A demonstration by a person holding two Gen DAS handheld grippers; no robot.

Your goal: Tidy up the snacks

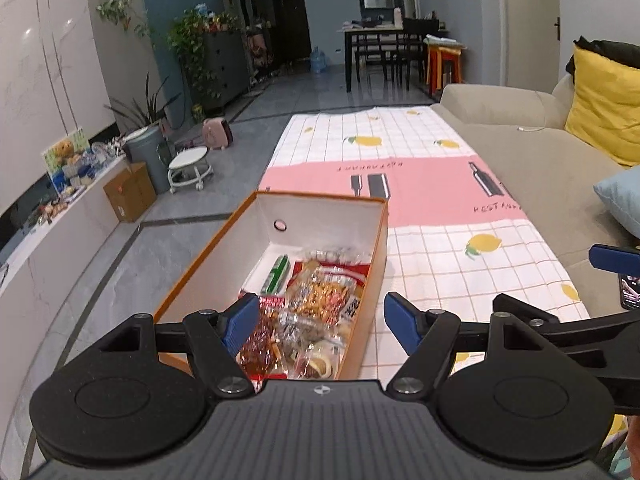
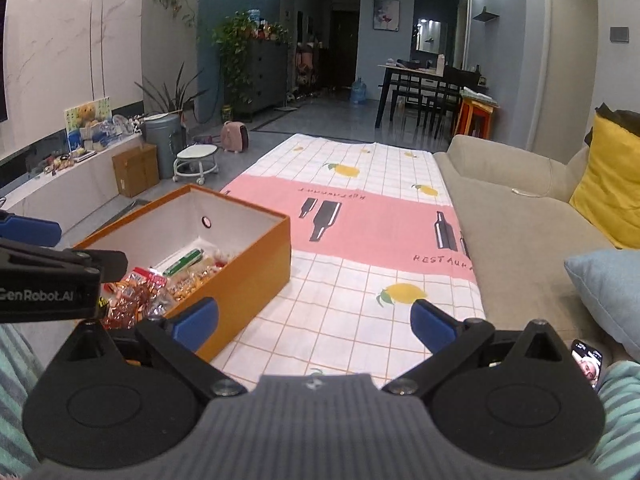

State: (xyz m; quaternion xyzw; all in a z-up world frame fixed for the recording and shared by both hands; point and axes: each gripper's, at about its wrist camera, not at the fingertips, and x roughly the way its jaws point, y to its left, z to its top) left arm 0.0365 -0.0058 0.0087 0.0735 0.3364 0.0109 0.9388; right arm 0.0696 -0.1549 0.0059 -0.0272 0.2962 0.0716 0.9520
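Orange box (image 1: 208, 256), open-topped, on the lemon-print cloth (image 1: 440, 248); its near end is hidden behind the left gripper (image 1: 318, 318). Snack packets (image 1: 316, 304) fill the box floor, their labels too blurred to read. The left gripper hovers above the box's near end, fingers apart and empty. The right gripper (image 2: 314, 320), beside the box over the cloth, likewise spread and empty.

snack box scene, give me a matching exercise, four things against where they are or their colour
Things:
1. orange box
2. green stick pack
3. yellow cushion
4. phone

Descriptions:
a. on the sofa back
b. on the checked cloth, open-topped
c. screen lit, by the striped knee
d. inside the box

Pairs: 1-b, 2-d, 3-a, 4-c
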